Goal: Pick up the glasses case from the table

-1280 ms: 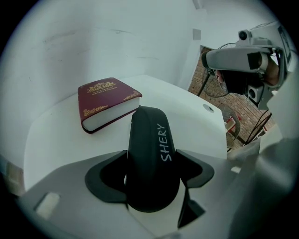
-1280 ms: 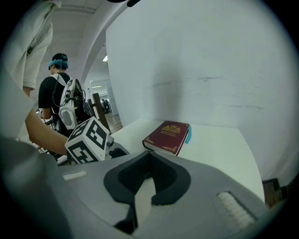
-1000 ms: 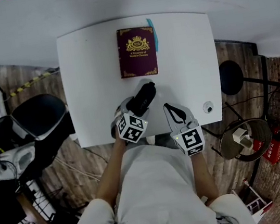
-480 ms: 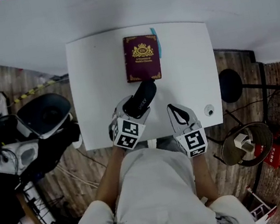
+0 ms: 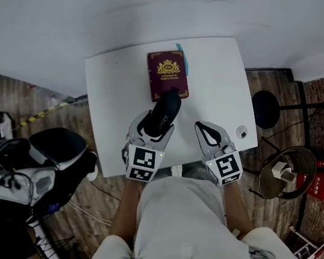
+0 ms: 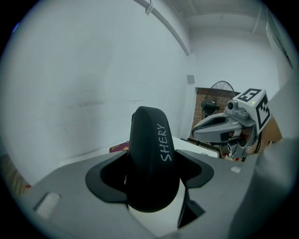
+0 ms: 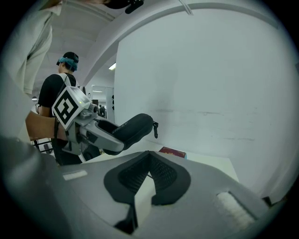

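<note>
1. white surface point(image 5: 222, 86): rectangular, stands against a pale wall, wood-look floor around it.
2. person's torso point(image 5: 183, 226): pale top, at the near edge of the surface, one gripper in each hand.
3. left gripper point(image 5: 156, 123): fingers closed on the glasses case, one on each side of its lower half. the left gripper view point(image 6: 152, 179) shows the dark pads pressed against both flanks of the case.
4. right gripper point(image 5: 203, 129): just right of the left one, over the near part of the surface. its own view point(image 7: 148, 156) shows the fingers closed tip to tip, with nothing between them.
5. maroon book point(image 5: 167, 75): lies flat at the far middle of the surface, gold crest on the cover, a light blue strip showing at its right edge.
6. glasses case point(image 5: 164, 112): black, oblong, white lettering "shery" along one side. held in the left gripper, clear of the surface, free end tilted up and towards the book. the right gripper view point(image 7: 134, 128) shows it raised above the surface.
7. small round item point(image 5: 241, 133): near the right front corner of the surface, too small to tell what it is.
</note>
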Tool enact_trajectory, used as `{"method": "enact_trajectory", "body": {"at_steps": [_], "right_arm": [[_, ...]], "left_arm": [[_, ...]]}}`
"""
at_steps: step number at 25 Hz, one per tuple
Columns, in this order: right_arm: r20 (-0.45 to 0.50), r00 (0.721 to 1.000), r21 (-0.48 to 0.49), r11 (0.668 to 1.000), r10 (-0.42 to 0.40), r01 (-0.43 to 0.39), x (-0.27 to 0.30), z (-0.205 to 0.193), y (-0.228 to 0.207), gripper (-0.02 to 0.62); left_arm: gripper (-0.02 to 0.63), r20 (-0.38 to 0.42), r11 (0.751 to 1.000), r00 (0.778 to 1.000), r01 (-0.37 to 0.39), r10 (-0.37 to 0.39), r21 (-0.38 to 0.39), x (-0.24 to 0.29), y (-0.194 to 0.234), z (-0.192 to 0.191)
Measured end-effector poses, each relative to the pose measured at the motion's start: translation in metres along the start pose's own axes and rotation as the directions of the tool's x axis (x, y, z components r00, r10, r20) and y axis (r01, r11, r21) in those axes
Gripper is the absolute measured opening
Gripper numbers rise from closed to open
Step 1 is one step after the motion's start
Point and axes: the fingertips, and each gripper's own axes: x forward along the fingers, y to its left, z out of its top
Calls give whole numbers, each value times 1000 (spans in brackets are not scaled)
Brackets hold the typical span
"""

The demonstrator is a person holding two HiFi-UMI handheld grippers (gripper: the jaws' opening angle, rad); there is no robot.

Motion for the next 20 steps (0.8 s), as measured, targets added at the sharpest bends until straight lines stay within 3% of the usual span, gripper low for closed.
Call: {"method": "enact_trajectory", "body": {"at_steps": [12,20], "right_arm": [[108,994,-34,999,-19,22,-23,47,2,5],[131,991,-66,998,7,1,-23,60,12,3]], "left_arm": [[339,189,999,981,-51,53,-17,-52,4,50],[339,228,996,970,-74,82,-42,-74,8,51]]}}
